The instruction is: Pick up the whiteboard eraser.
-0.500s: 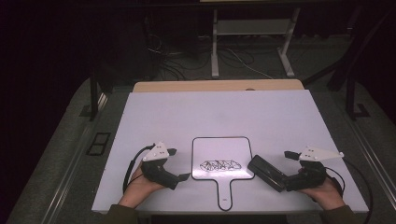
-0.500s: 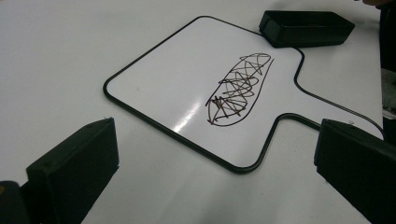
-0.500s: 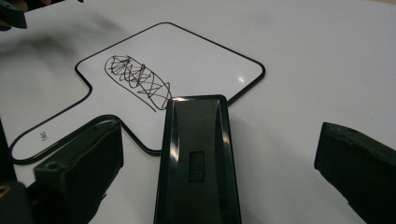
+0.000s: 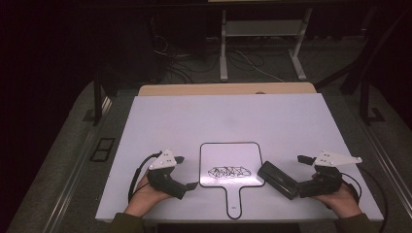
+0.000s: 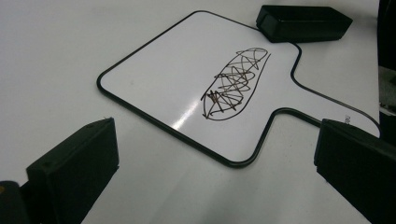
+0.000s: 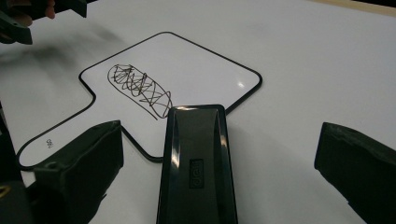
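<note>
A paddle-shaped whiteboard (image 4: 231, 165) with a black rim lies flat near the table's front edge, its handle toward the person. A black scribble (image 4: 229, 171) marks its middle. A long black eraser (image 4: 277, 179) rests on the table at the board's right corner. My right gripper (image 4: 297, 176) is open, and in the right gripper view the eraser (image 6: 196, 163) lies between the wide jaws with a gap on each side. My left gripper (image 4: 186, 172) stands open just left of the board, nothing between its jaws. The left gripper view shows the whiteboard (image 5: 187, 79) and the eraser (image 5: 303, 23) beyond.
The white tabletop (image 4: 228, 116) stretches bare behind the board to a wooden strip (image 4: 226, 89) at its far edge. Beyond it are a dark floor with cables and metal stand legs (image 4: 223, 53). A hand holds each gripper near the front edge.
</note>
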A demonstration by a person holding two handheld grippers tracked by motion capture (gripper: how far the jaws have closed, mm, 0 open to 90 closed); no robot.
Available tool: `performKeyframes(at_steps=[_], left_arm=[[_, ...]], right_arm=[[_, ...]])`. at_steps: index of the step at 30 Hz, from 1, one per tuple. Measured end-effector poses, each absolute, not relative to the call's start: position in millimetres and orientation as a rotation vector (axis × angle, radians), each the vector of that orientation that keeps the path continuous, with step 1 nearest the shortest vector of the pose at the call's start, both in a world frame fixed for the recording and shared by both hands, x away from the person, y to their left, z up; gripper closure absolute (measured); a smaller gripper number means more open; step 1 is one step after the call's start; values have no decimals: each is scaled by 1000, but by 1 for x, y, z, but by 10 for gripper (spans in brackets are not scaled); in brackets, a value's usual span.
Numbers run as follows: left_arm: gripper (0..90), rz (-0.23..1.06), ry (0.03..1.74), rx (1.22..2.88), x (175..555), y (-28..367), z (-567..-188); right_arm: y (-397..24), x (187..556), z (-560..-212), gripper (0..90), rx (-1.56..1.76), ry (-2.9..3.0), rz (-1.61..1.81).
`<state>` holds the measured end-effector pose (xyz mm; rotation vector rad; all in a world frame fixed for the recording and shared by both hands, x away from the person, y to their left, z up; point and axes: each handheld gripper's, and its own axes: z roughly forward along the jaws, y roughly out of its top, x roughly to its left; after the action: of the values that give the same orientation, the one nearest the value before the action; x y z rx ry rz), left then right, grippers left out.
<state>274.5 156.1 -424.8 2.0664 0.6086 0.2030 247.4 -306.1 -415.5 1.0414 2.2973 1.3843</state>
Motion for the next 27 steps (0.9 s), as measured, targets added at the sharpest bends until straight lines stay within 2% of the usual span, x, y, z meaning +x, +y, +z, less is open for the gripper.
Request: performKeyframes(at_steps=[27], left_arm=[[0, 186, 595, 2086, 273, 152, -428]], right_arm=[[-276, 254, -414, 1, 996, 2366, 1356]])
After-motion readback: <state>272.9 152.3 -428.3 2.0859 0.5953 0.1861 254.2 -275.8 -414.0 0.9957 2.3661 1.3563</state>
